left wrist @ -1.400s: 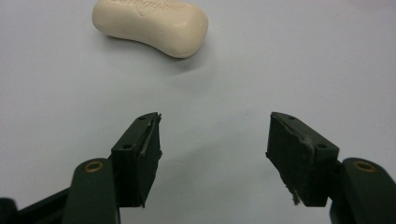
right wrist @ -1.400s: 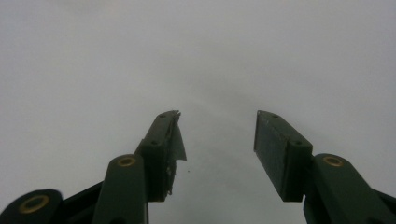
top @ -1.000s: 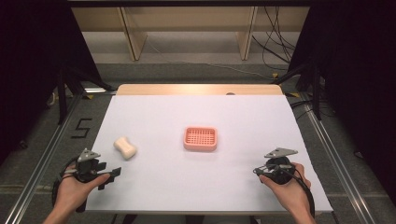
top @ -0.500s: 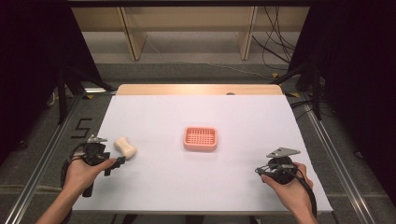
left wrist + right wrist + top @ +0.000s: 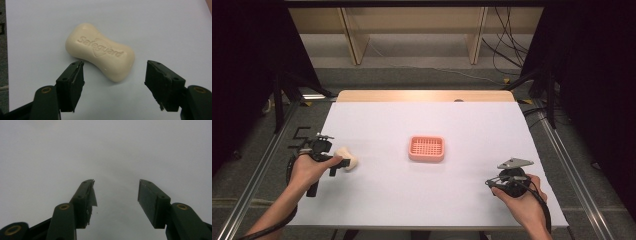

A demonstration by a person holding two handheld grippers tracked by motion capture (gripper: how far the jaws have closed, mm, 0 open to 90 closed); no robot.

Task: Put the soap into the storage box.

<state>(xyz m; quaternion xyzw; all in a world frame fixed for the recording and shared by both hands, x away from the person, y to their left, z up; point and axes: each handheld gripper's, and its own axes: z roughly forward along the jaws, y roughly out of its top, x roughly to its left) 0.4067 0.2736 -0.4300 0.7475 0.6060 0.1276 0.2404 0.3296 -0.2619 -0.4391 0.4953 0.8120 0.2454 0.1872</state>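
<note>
A cream soap bar embossed "Safeguard" lies flat on the white table at the left. My left gripper is right beside it, and its jaws have just been opening. In the left gripper view my left gripper stands open, with the near end of the bar between the tips and neither pad touching it. A salmon-pink slatted soap dish sits empty at the table's middle. My right gripper rests at the front right, open with only bare table between its jaws.
A wooden strip runs along the table's far edge, with shelf legs and cables on the floor beyond. Metal rails flank both sides. The dark surroundings hem in left and right.
My left hand has moved forward and right, from the table's front left up to the soap bar, with its jaws now around the bar's near end. The right hand has kept still.
</note>
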